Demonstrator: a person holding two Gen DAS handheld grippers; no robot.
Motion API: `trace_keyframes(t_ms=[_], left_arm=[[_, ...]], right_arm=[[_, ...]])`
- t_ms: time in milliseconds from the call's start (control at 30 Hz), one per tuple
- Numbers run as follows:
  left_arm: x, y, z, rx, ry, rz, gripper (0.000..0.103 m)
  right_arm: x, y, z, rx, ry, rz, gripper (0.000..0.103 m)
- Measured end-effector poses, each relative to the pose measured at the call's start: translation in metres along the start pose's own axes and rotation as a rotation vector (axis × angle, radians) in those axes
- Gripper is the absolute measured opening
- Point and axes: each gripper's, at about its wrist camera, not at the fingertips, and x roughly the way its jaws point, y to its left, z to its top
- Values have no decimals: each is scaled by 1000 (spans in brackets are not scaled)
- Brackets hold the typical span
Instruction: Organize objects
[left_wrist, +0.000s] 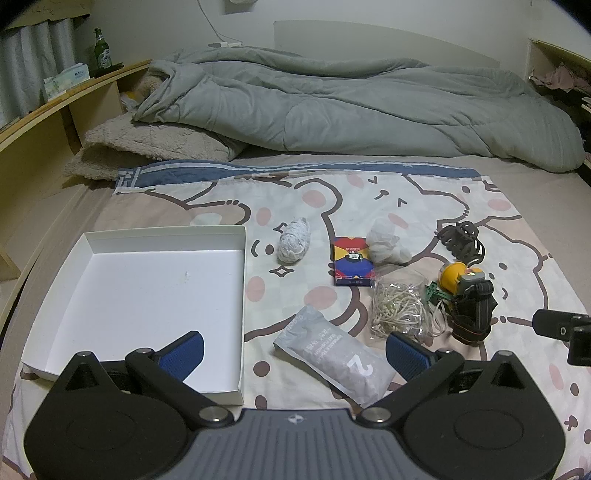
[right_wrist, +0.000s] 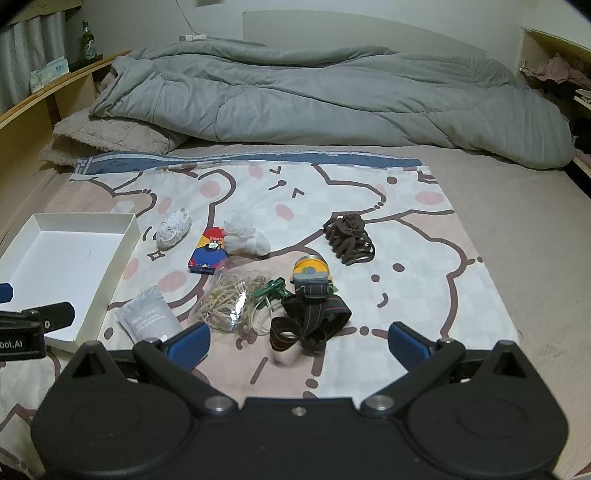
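Note:
A white shallow box (left_wrist: 155, 295) lies on the cartoon-print cloth at left, also in the right wrist view (right_wrist: 66, 258). Right of it lie a grey foil pouch (left_wrist: 332, 362), a white string ball (left_wrist: 293, 242), a colourful card box (left_wrist: 351, 266), a crumpled white bag (left_wrist: 386, 242), a clear bag of rubber bands (left_wrist: 399, 306), a green clip (right_wrist: 273, 288), a yellow headlamp with strap (right_wrist: 310, 295) and a brown cord bundle (right_wrist: 347, 236). My left gripper (left_wrist: 295, 349) is open above the pouch. My right gripper (right_wrist: 299, 341) is open just before the headlamp strap.
A grey duvet (left_wrist: 351, 107) and a beige pillow (left_wrist: 147, 147) lie at the head of the bed. A wooden shelf (left_wrist: 55, 110) with a green bottle (left_wrist: 101, 48) runs along the left. Another shelf (right_wrist: 554, 62) stands at the right.

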Motion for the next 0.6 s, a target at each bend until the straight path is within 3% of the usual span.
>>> trace_keyframes(t_ms=[600], left_arm=[[0,0,0,-8,2,18,103]], right_arm=[[-1,0,1,1,4,0,103]])
